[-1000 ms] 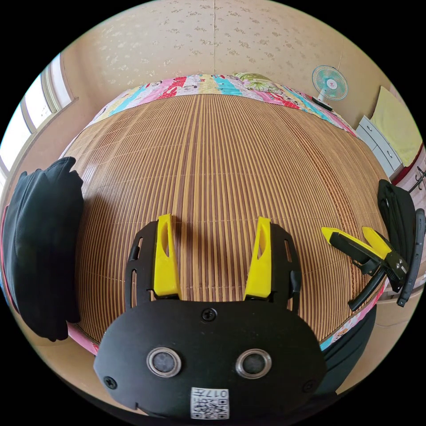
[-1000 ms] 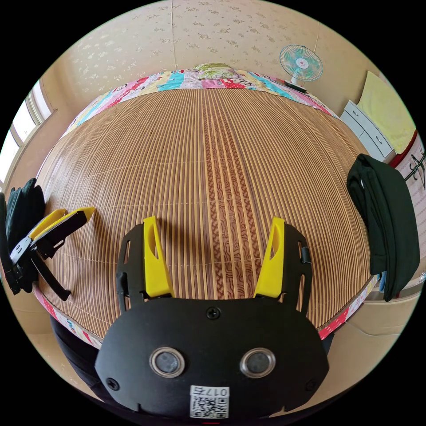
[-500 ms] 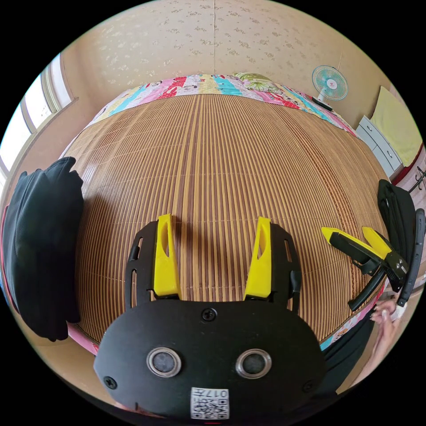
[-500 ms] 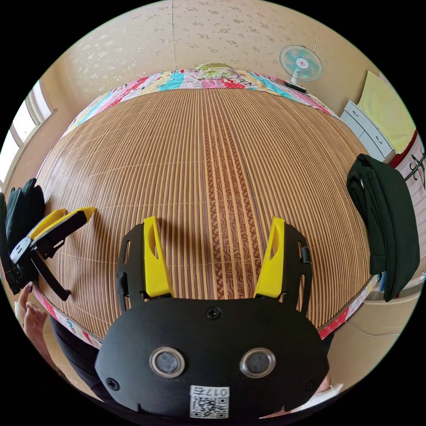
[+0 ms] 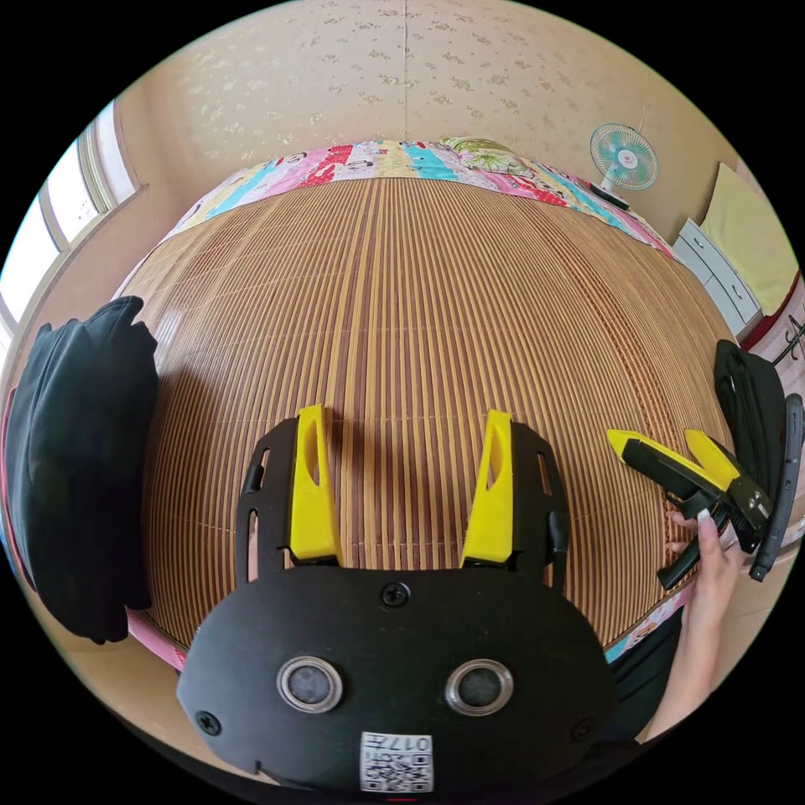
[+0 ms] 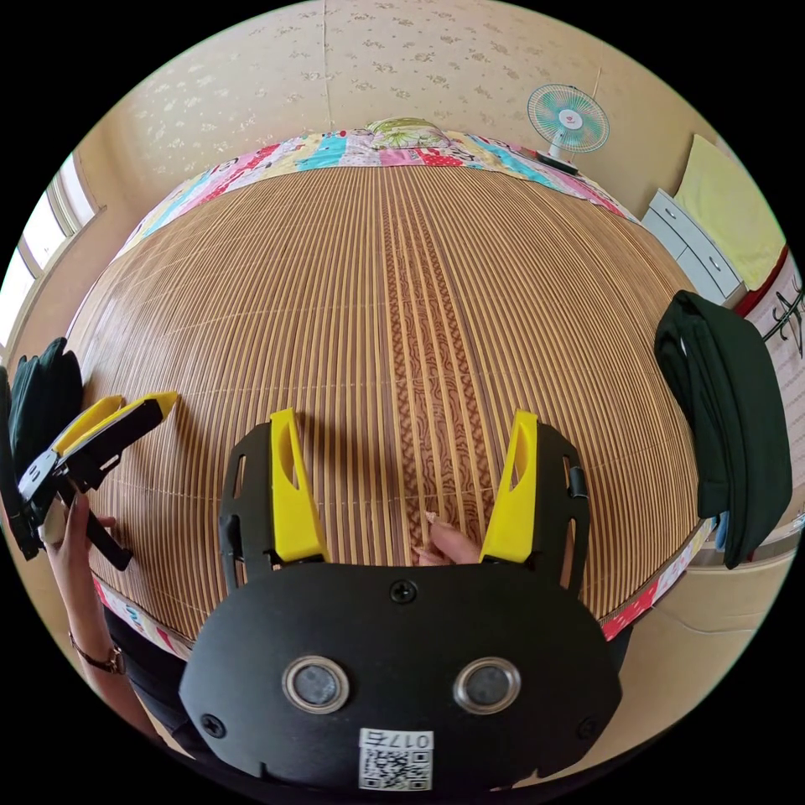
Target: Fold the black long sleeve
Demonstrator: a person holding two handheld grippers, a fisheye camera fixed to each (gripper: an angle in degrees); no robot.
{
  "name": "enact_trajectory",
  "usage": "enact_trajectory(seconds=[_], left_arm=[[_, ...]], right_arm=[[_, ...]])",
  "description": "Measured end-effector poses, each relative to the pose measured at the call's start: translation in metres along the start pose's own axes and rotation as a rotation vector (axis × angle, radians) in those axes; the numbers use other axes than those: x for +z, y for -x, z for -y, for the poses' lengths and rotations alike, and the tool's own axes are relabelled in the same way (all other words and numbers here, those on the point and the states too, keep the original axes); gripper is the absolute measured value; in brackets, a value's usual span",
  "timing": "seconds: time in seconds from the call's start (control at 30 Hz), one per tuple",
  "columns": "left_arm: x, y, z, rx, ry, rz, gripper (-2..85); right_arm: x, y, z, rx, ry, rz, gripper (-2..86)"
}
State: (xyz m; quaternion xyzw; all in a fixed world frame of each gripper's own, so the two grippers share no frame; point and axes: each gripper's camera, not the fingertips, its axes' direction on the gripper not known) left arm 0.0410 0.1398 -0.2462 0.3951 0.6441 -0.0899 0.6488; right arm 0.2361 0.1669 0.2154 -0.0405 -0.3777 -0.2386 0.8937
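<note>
Both grippers lie on a bamboo mat (image 5: pixel 402 293) covering a bed. My left gripper (image 5: pixel 404 419) is open with nothing between its jaws; in the right gripper view the left gripper (image 6: pixel 142 401) has a hand (image 6: pixel 71 524) at its handle. My right gripper (image 6: pixel 402 419) is open too, with fingertips (image 6: pixel 449 543) touching the mat at its base; in the left gripper view a hand (image 5: pixel 708 558) holds the right gripper (image 5: pixel 652 436). A bunched black garment (image 5: pixel 80 470) hangs over the mat's left edge. A folded dark garment (image 6: pixel 729 419) hangs over the right edge.
A patchwork sheet (image 5: pixel 377 159) and a pillow (image 6: pixel 402 132) lie at the bed's far end. A fan (image 6: pixel 568 117) and white drawers (image 6: pixel 692 243) stand at the back right. A window (image 5: pixel 50 243) is on the left. A papered wall is behind.
A person's hands have come in from below and reached both grippers' handles. Neither gripper nor the garments have moved.
</note>
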Motion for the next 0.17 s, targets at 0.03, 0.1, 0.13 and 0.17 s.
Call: enact_trajectory(seconds=[0.03,0.1,0.13,0.17], left_arm=[[-0.001,-0.002,0.004,-0.001,0.010,0.007,24.4],[-0.004,-0.002,0.006,0.001,-0.003,0.008,24.4],[-0.005,-0.001,0.008,-0.003,-0.005,0.001,24.4],[-0.006,0.001,0.012,-0.005,0.000,-0.004,24.4]], right_arm=[[-0.002,0.001,0.003,-0.001,0.001,-0.004,32.1],[-0.007,0.000,0.008,0.002,-0.002,0.002,32.1],[-0.009,0.000,0.011,0.002,-0.001,0.002,32.1],[-0.012,0.000,0.014,0.002,-0.002,0.000,32.1]])
